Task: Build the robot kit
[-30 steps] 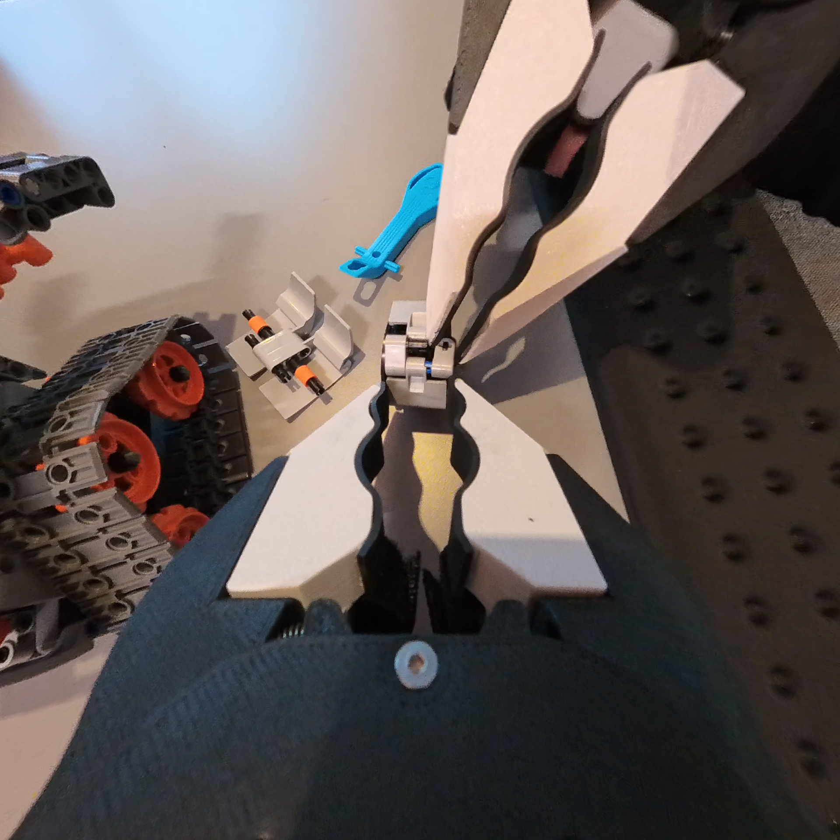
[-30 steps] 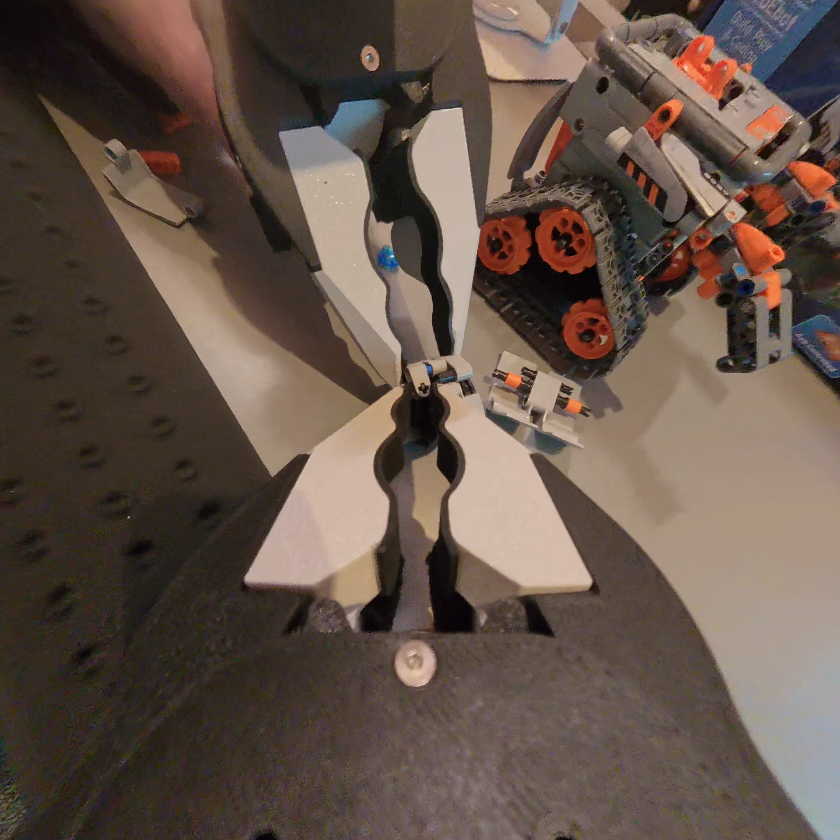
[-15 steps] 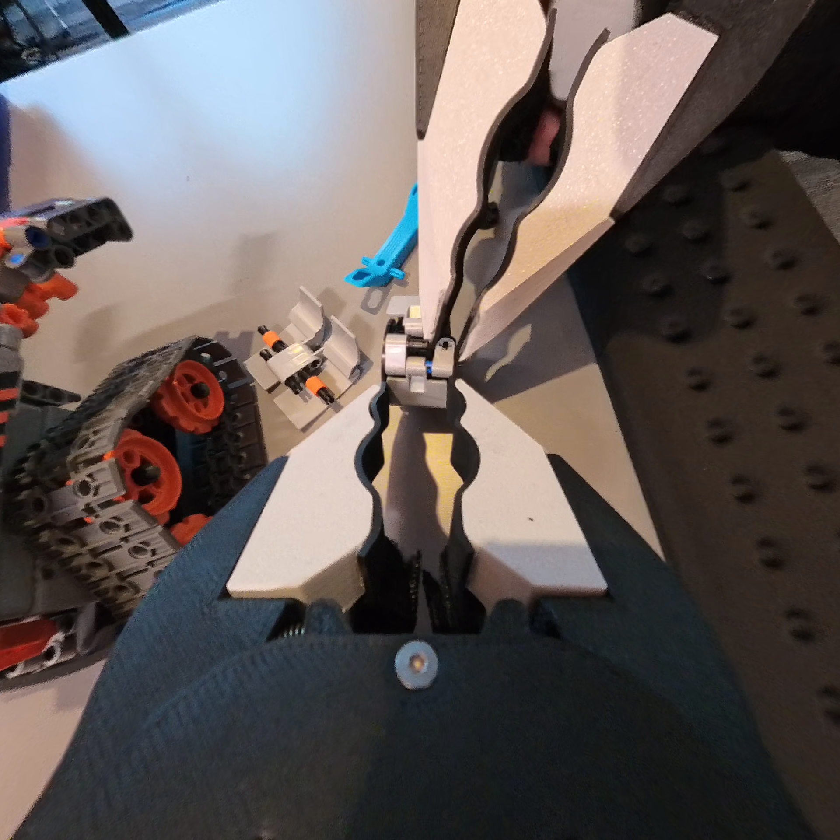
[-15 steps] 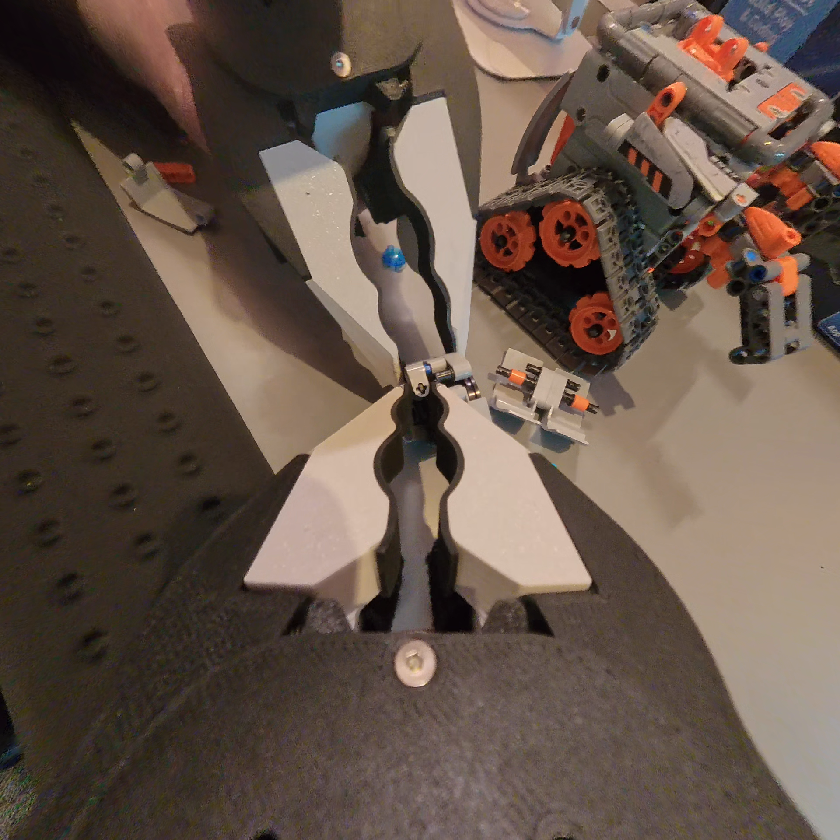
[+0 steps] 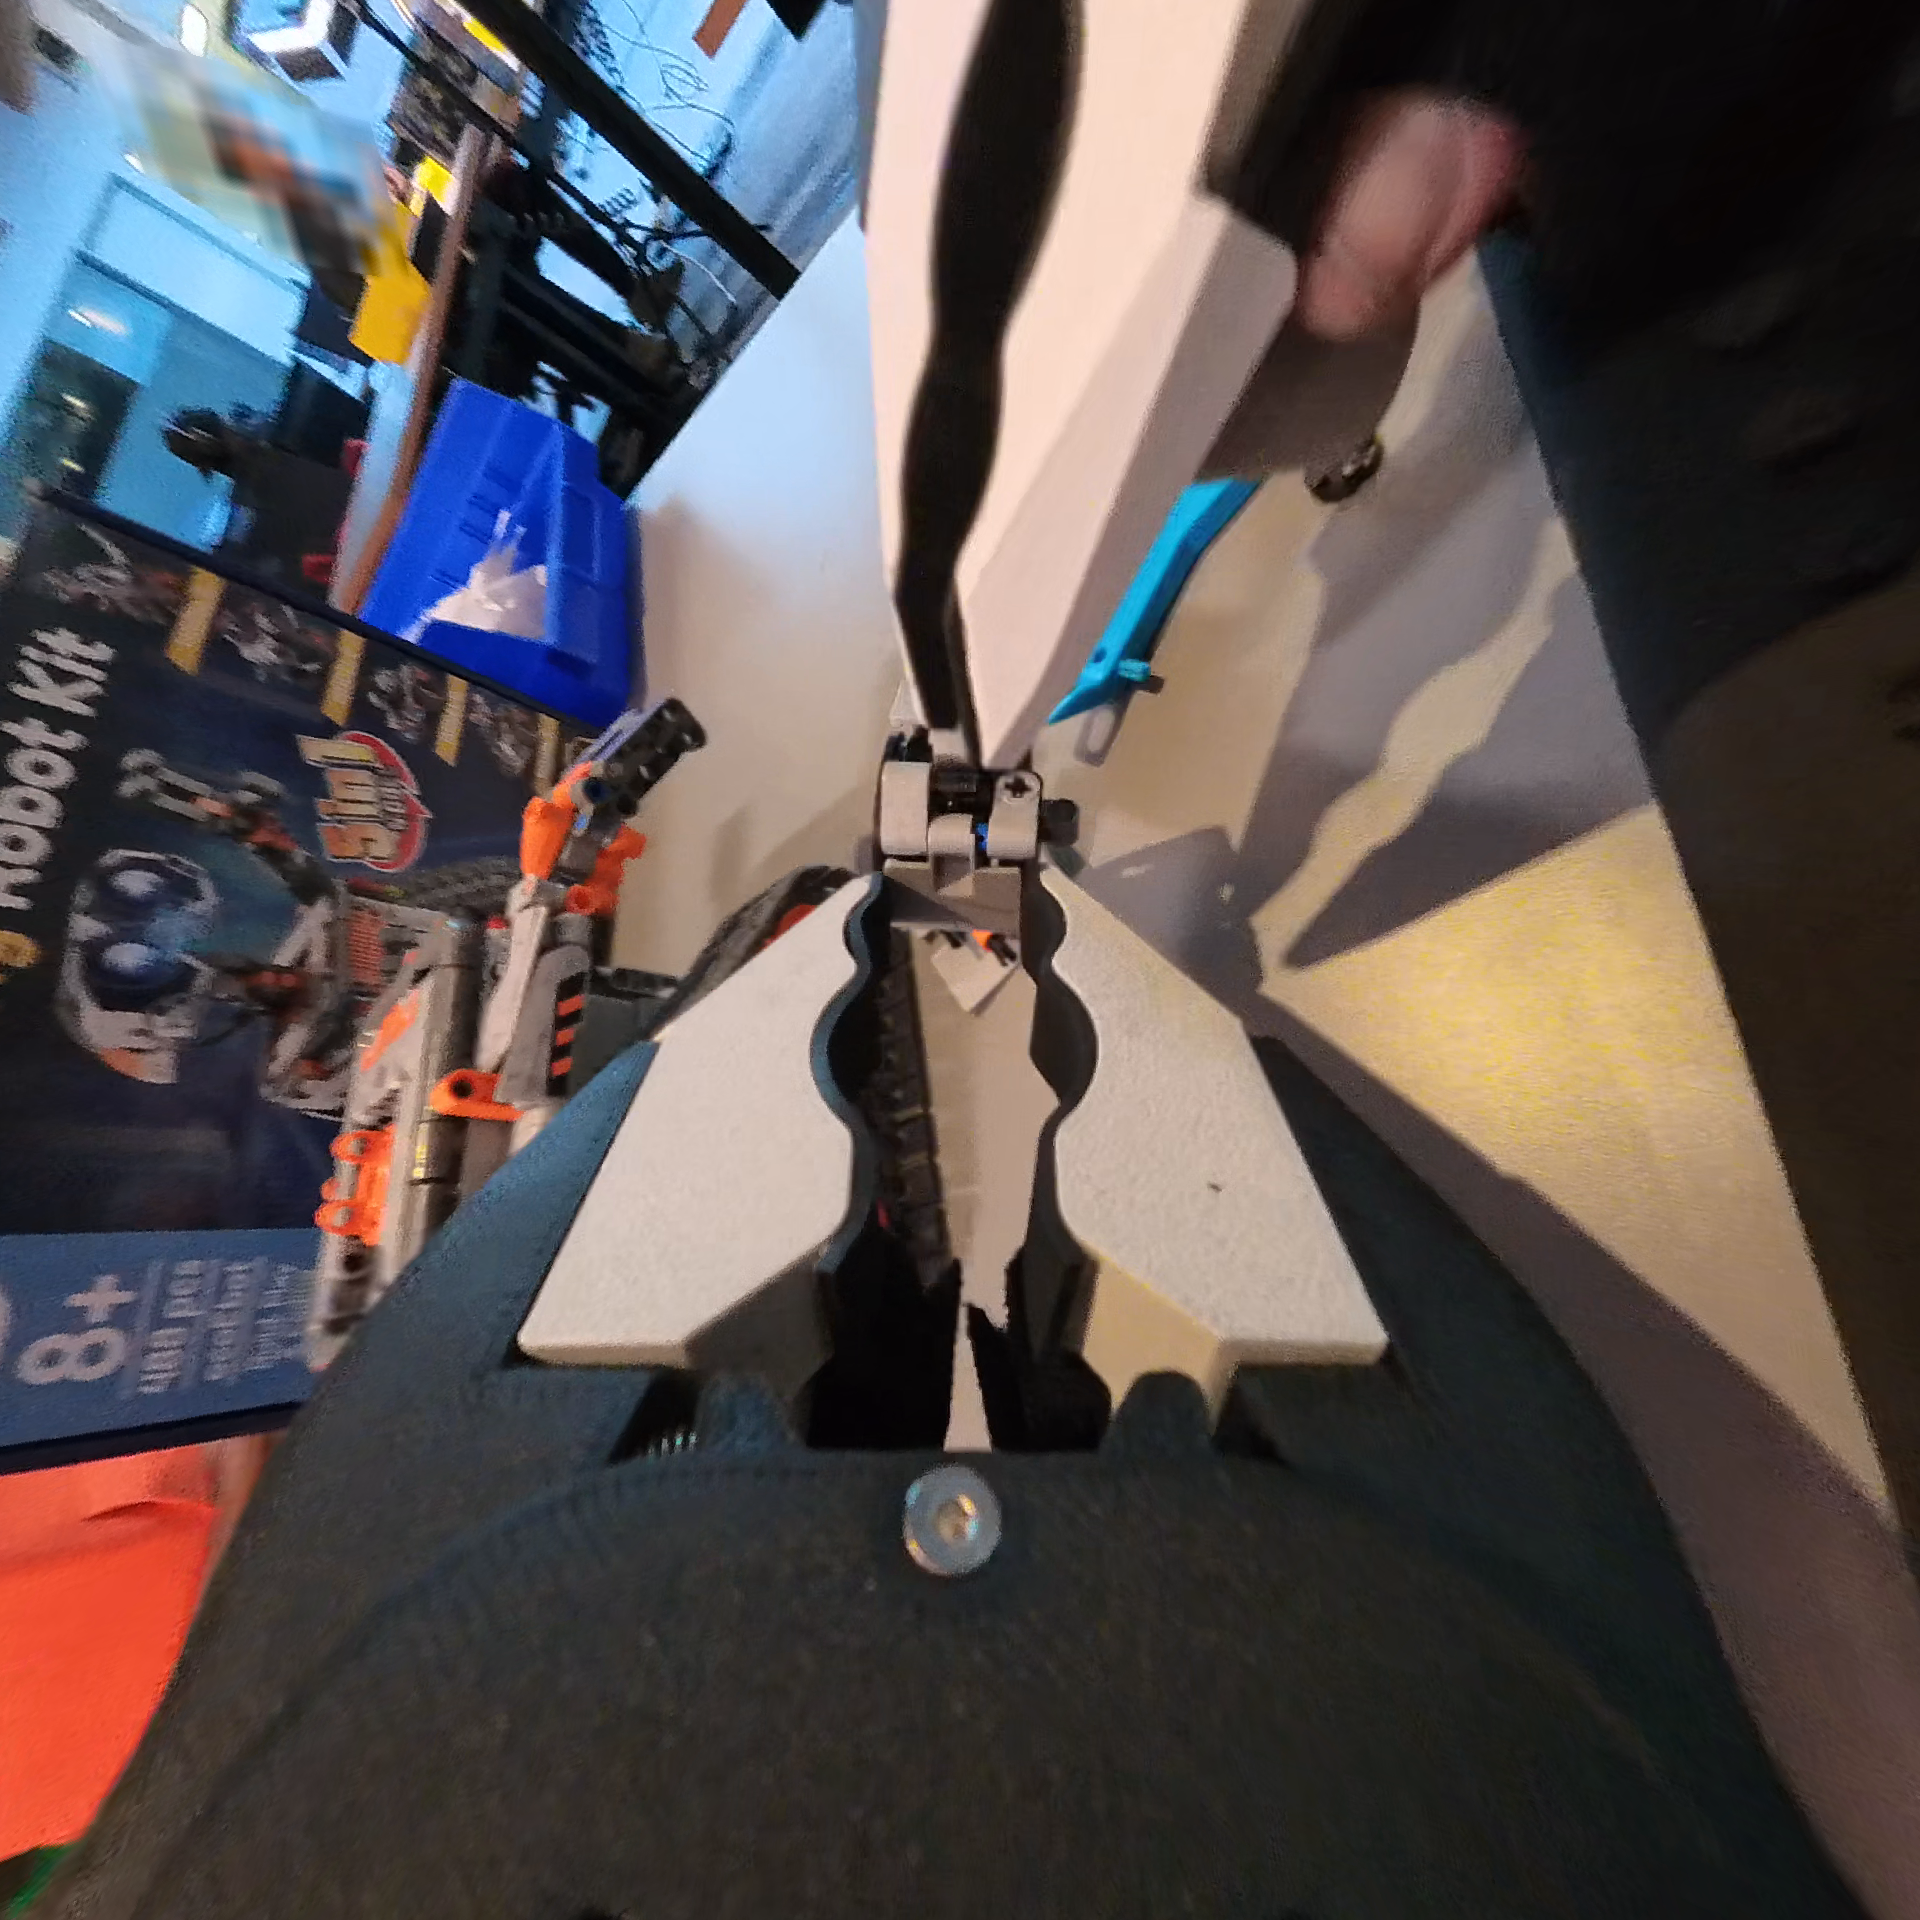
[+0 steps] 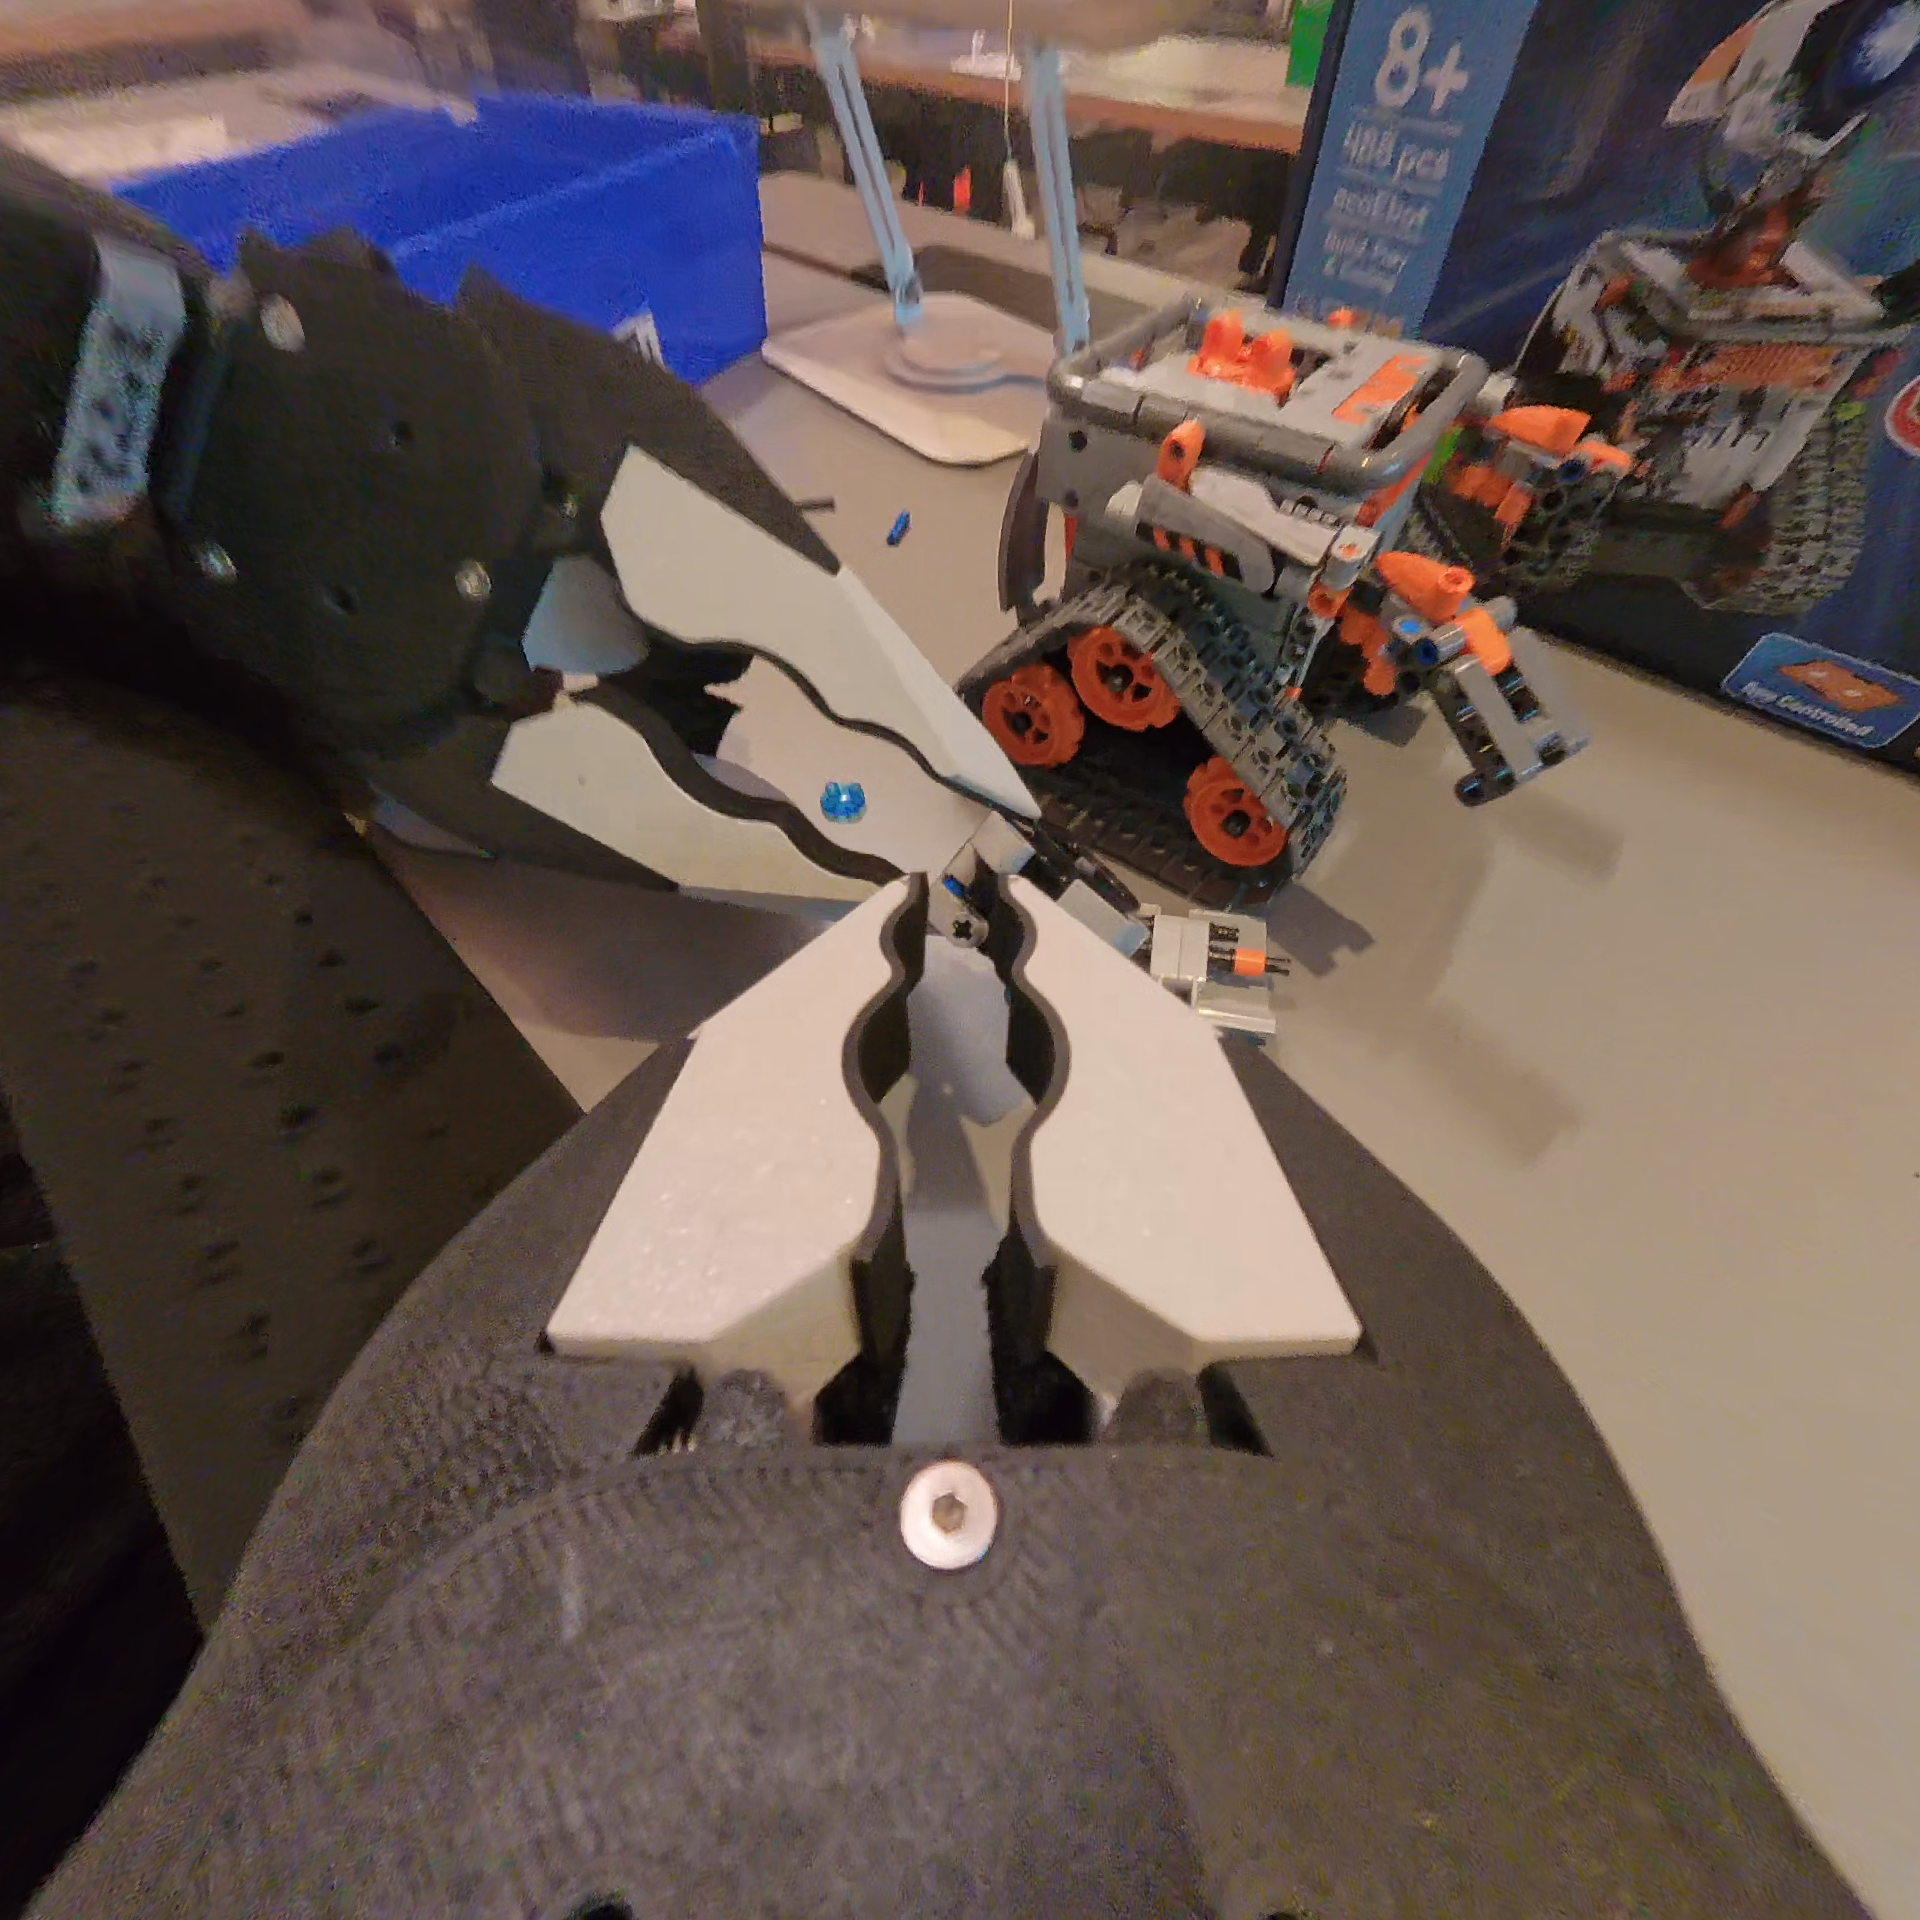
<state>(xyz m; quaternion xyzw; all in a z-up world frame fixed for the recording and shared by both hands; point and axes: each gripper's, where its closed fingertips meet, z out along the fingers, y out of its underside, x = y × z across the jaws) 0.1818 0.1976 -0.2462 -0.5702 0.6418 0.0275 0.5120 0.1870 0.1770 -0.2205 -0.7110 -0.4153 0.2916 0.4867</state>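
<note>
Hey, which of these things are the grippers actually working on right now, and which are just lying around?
In hand: small grey brick assembly, clamped in the jaws of both the left gripper and the right gripper.

Lying about: tracked robot model, grey-and-orange piece, light blue tool, blue bin, kit box.

Small grey brick assembly (image 5: 956, 821); pinched between both hand-held grippers.

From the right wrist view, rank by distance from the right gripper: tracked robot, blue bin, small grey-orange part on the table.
1. Small grey-orange part, just right of the right gripper.
2. Tracked robot, farther back, right.
3. Blue bin, far back, left.
</note>
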